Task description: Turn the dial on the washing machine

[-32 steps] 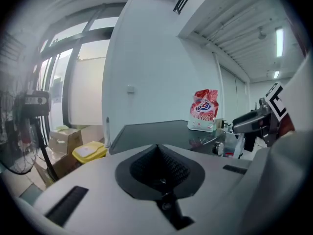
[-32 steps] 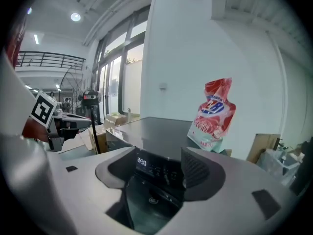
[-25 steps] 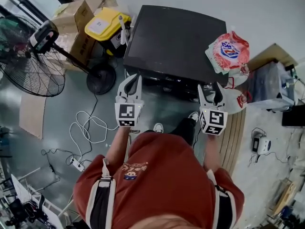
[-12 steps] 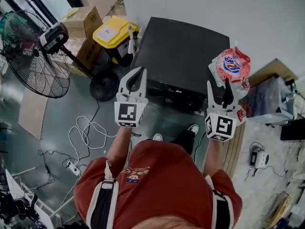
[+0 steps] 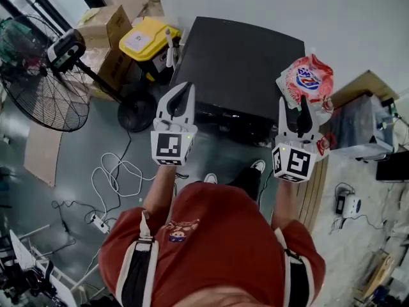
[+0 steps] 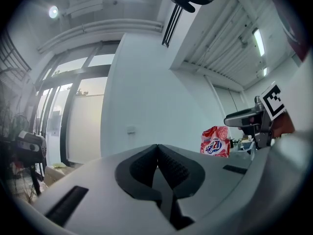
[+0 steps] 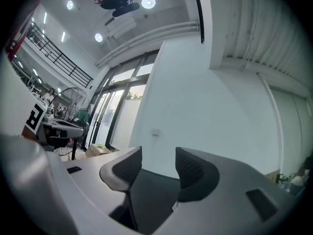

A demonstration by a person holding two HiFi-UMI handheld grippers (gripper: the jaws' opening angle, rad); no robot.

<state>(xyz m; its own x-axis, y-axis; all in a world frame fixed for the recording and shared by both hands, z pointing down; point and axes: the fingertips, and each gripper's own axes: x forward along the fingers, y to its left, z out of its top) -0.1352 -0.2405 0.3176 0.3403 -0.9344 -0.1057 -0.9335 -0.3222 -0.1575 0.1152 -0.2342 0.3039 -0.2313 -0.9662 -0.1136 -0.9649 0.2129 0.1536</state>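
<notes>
The washer (image 5: 239, 62) is found ahead of and below both grippers, its front edge turned toward the person. The dial cannot be made out and is judged to sit on the front panel under the tips. The left gripper (image 5: 183, 89) is held with jaws together, empty. The right gripper (image 5: 294, 107) is being closed, jaws apart on nothing. A detergent bag (image 5: 307, 78) is seen on the washer's right corner, just beside the right gripper. A fan (image 5: 45, 82) and bin (image 5: 144, 36) are seen well to the left.

No legible text; logo on red-white bag (image 5: 307, 80), label on yellow bin (image 5: 151, 31) too blurred
</notes>
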